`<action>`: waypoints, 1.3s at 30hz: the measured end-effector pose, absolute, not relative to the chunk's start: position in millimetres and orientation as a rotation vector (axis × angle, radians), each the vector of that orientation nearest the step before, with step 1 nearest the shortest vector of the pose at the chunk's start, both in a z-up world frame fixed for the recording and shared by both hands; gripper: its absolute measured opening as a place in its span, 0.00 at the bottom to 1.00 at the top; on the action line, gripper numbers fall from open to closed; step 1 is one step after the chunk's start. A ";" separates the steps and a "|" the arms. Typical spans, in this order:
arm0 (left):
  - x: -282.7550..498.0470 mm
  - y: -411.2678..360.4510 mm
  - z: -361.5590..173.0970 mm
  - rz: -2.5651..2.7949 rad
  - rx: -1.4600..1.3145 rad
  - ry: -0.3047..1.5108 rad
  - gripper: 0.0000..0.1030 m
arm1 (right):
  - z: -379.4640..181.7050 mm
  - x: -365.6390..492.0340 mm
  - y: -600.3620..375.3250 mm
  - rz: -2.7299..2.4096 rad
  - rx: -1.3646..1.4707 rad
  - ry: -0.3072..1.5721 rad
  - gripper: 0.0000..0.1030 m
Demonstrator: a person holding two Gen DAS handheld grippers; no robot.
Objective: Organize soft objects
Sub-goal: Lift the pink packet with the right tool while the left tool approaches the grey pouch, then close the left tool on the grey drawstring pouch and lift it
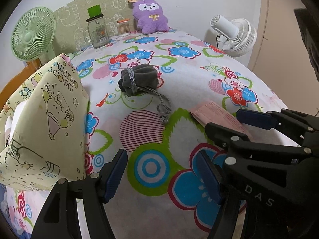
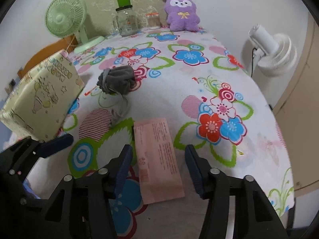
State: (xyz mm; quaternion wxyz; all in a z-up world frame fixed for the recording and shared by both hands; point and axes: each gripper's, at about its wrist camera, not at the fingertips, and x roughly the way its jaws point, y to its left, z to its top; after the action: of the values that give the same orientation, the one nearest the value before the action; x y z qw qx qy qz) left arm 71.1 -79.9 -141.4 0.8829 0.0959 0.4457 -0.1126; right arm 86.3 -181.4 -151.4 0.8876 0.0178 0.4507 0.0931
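Observation:
A grey drawstring pouch (image 1: 139,78) lies mid-table with its cord trailing toward me; it also shows in the right wrist view (image 2: 117,79). A purple plush bunny (image 1: 150,16) leans on the back wall, also seen in the right wrist view (image 2: 182,13). A yellow-green printed fabric tissue box (image 1: 45,119) stands at the left, also in the right wrist view (image 2: 45,97). A pink paper packet (image 2: 157,159) lies flat between my right gripper's fingers. My left gripper (image 1: 161,173) is open and empty above the cloth. My right gripper (image 2: 157,169) is open, straddling the packet.
A green fan (image 1: 32,33), a glass jar with a green lid (image 1: 97,29) and a cotton-swab jar (image 1: 123,26) stand at the back. A white fan (image 1: 237,36) stands at the right edge. The flowered tablecloth (image 1: 179,91) covers the table. The right gripper (image 1: 257,117) appears in the left wrist view.

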 end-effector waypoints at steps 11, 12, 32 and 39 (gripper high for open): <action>87.6 -84.6 -134.4 -0.221 0.187 0.909 0.71 | -142.5 96.1 -184.3 0.159 0.030 0.904 0.40; 91.3 -85.4 -133.3 -0.216 0.182 0.908 0.71 | -141.3 98.2 -184.6 0.157 0.032 0.901 0.40; 156.2 -91.8 -115.9 -0.103 0.096 0.858 0.71 | -118.4 161.7 -206.9 0.132 0.069 0.832 0.40; 175.6 -88.9 -117.2 -0.050 0.074 0.849 0.71 | -118.7 181.9 -206.5 0.130 0.105 0.825 0.40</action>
State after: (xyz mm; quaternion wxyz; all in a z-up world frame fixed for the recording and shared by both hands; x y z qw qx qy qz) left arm 175.6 -88.9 -117.2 0.9103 0.0359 0.4117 -0.0242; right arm 181.9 -206.5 -118.7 0.9128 0.0509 0.4004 0.0631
